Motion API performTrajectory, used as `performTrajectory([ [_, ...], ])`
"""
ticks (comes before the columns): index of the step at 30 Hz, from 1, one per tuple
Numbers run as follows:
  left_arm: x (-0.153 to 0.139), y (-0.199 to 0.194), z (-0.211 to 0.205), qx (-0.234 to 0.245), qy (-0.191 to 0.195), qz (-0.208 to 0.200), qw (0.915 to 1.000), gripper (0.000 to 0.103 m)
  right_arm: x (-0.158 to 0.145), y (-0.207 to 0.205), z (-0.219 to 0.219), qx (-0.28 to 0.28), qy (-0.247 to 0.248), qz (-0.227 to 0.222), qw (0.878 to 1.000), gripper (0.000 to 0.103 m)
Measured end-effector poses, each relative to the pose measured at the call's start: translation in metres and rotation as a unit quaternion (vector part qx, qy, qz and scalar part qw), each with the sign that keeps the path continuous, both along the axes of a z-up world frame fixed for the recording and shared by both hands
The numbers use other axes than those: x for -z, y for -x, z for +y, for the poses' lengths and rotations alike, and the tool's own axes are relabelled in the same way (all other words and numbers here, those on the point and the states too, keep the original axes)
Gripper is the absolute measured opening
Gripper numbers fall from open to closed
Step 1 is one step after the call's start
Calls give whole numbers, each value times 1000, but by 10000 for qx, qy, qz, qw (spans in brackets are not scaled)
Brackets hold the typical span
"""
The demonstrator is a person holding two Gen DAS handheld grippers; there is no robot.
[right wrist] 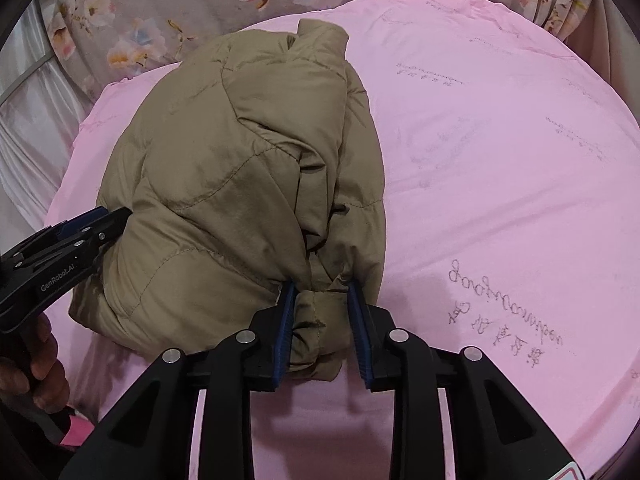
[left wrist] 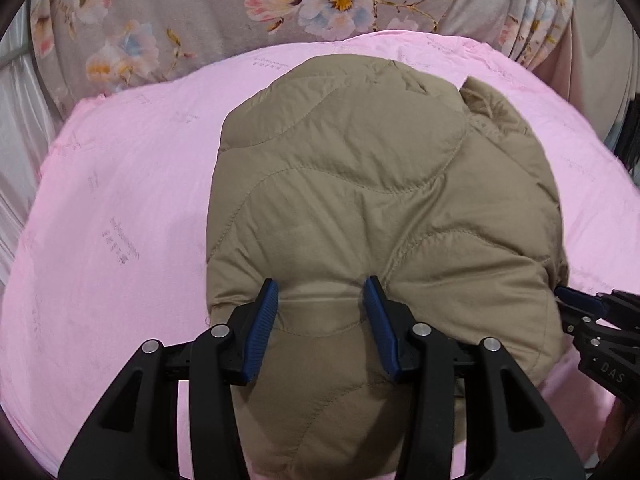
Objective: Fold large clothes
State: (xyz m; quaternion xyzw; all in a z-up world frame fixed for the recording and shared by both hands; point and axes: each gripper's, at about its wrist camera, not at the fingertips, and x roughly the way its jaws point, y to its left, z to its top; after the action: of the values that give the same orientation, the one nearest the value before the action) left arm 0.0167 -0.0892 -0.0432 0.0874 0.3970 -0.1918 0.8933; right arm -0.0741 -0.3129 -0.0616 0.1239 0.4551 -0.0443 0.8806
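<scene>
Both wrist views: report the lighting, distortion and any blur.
Left wrist view: soft even light, strong fisheye bowing of the pink sheet, dark vignette at the corners, tan jacket stitching sharp. Right wrist view: same bowing, faint sheen on the jacket, shadow under the right gripper, sheet print readable, no motion blur.
</scene>
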Motion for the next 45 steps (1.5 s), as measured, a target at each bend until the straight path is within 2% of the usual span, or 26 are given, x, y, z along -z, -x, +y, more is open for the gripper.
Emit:
performTrajectory([
  [1, -5, -2, 7, -47, 136, 93, 9999, 49, -11, 3, -1, 44, 59, -109, 9999, 36],
  [2, -9, -4, 14, -104, 248, 152, 9995, 62, -21, 5, -3, 104, 111, -248, 9996, 56],
  [4, -20, -14, 35, -276, 637, 268, 9972, 81, -42, 7, -10, 281, 153, -626, 9975, 77],
  [7, -23, -35, 55, -350, 1158, 620, 9907, 91, -53, -6, -24, 349, -120, -778, 9963, 82],
  [11, 1, -70, 66, -492, 1569, 1329, 9774, 92, -31, -39, -41, 383, -931, -395, 9941, 83],
  [15, 33, -91, 66, -403, 2160, 2104, 9526, 96, -3, -54, -52, 520, -2158, -245, 9747, 86],
  [18, 46, -96, 60, -256, 2499, 2349, 9390, 98, 15, -60, -58, 490, -2834, -190, 9576, 93],
  [19, 49, -97, 57, -139, 2559, 2363, 9373, 98, 21, -63, -58, 448, -3025, -164, 9520, 97],
  [20, 54, -99, 54, -82, 2672, 2437, 9323, 98, 26, -65, -57, 408, -3193, -154, 9466, 97],
  [22, 59, -101, 51, -35, 2808, 2474, 9273, 98, 35, -68, -56, 380, -3431, -218, 9383, 98],
  [25, 62, -103, 49, 42, 2926, 2501, 9230, 98, 34, -73, -45, 246, -3279, -307, 9439, 98],
  [30, 56, -103, 43, 164, 2779, 2385, 9304, 98, 33, -84, -34, 142, -3227, -424, 9454, 98],
  [33, 45, -101, 36, 227, 2554, 2132, 9428, 97, 31, -88, -30, -14, -3415, -483, 9386, 79],
  [35, 36, -101, 33, 204, 2362, 1868, 9534, 89, 24, -89, -29, -51, -3350, -580, 9404, 55],
  [38, 13, -103, 30, 268, 2131, 1391, 9667, 77, -1, -91, -19, -182, -3059, -986, 9468, 39],
  [42, -22, -109, 24, 400, 1844, 632, 9800, 70, -36, -111, -3, -369, -2445, -1410, 9586, 35],
  [45, -39, -123, 24, 402, 1762, 201, 9833, 69, -55, -133, 3, -498, -2195, -1665, 9600, 35],
])
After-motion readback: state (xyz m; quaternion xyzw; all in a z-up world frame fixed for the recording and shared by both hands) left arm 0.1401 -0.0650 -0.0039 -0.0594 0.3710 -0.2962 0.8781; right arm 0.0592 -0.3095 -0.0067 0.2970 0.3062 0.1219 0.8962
